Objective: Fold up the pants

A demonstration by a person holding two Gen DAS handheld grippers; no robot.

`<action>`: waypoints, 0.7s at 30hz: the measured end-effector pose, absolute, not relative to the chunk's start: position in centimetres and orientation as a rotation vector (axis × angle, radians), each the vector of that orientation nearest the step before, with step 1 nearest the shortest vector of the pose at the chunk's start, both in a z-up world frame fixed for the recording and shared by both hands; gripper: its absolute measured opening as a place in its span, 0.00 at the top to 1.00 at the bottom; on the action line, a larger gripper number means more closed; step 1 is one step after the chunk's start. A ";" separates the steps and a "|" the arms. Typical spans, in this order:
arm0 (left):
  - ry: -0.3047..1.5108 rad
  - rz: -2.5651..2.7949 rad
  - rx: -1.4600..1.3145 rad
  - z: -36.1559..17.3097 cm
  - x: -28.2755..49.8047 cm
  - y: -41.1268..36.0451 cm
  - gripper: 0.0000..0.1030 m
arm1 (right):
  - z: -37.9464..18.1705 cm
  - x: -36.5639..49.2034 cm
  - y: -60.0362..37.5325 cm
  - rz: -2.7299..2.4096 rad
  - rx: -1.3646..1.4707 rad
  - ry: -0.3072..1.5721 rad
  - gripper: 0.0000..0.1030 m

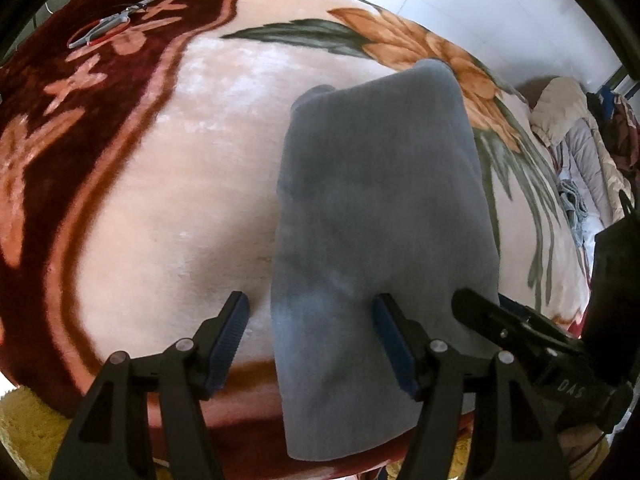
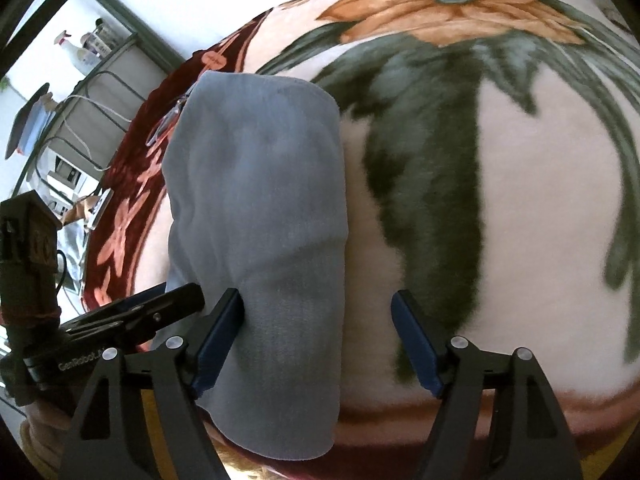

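Left wrist view: the left tongs [image 1: 310, 316] stand spread wide, pinching nothing, above the near part of the grey pants [image 1: 380, 216]. The pants lie folded into a long narrow strip on a plush blanket [image 1: 160, 184] with a flower pattern, running from the near edge, where their end hangs over, away toward an orange flower [image 1: 424, 40]. The left edge of the strip falls between the two fingers; the right finger [image 1: 390, 336] is over the cloth. The right tongs [image 1: 480, 308] enter from the right, over the strip's right edge. A pair of scissors [image 1: 106, 26] lies well apart on the dark red border at far left. Bedding [image 1: 576, 140] is heaped at far right. Right wrist view: the right tongs [image 2: 318, 320] are likewise spread and hold nothing. The pants [image 2: 260, 208] lie left of centre, their right edge between the fingers, the left finger [image 2: 224, 320] over the cloth. The left tongs [image 2: 176, 300] show at lower left, just beside the strip's left edge. A metal rack [image 2: 92, 92] stands beyond the blanket [image 2: 540, 200].
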State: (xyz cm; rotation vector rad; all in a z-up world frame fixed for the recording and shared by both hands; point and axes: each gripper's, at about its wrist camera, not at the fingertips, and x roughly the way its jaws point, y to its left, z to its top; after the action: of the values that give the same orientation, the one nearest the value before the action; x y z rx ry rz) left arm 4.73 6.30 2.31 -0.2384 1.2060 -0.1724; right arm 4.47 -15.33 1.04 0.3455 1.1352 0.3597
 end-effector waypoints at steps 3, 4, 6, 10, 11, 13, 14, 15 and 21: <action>1.203 -0.184 -0.257 2.2 4.7 6.4 0.33 | 1.1 4.4 -15.1 0.363 0.336 1.125 0.30; 1.203 -0.187 -0.262 2.1 4.7 6.4 0.33 | 1.1 4.3 -15.1 0.366 0.337 1.121 0.35; 1.201 -0.198 -0.273 2.1 4.7 6.3 0.35 | 1.2 4.3 -14.9 0.386 0.345 1.113 0.46; 1.203 -0.268 -0.337 2.0 4.6 6.0 0.42 | 1.5 4.0 -14.0 0.404 0.311 1.092 0.54; 1.197 -0.270 -0.336 2.0 4.5 5.9 0.42 | 1.5 3.9 -14.1 0.405 0.313 1.088 0.55; 1.186 -0.284 -0.330 2.1 4.4 5.9 0.43 | 1.5 3.9 -14.4 0.412 0.344 1.084 0.58; 1.182 -0.287 -0.336 2.1 4.3 6.0 0.49 | 1.5 3.9 -14.6 0.414 0.351 1.080 0.59; 1.178 -0.287 -0.345 2.2 4.2 6.2 0.56 | 1.6 3.8 -14.6 0.417 0.352 1.073 0.61; 1.143 -0.322 -0.340 3.2 3.8 6.3 0.73 | 2.8 2.7 -14.1 0.418 0.324 1.010 0.68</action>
State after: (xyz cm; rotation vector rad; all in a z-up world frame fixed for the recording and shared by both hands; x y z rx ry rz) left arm 3.77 6.27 3.15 -0.3396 1.1427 -0.3217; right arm 2.69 -14.12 2.79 0.3244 1.0096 0.4177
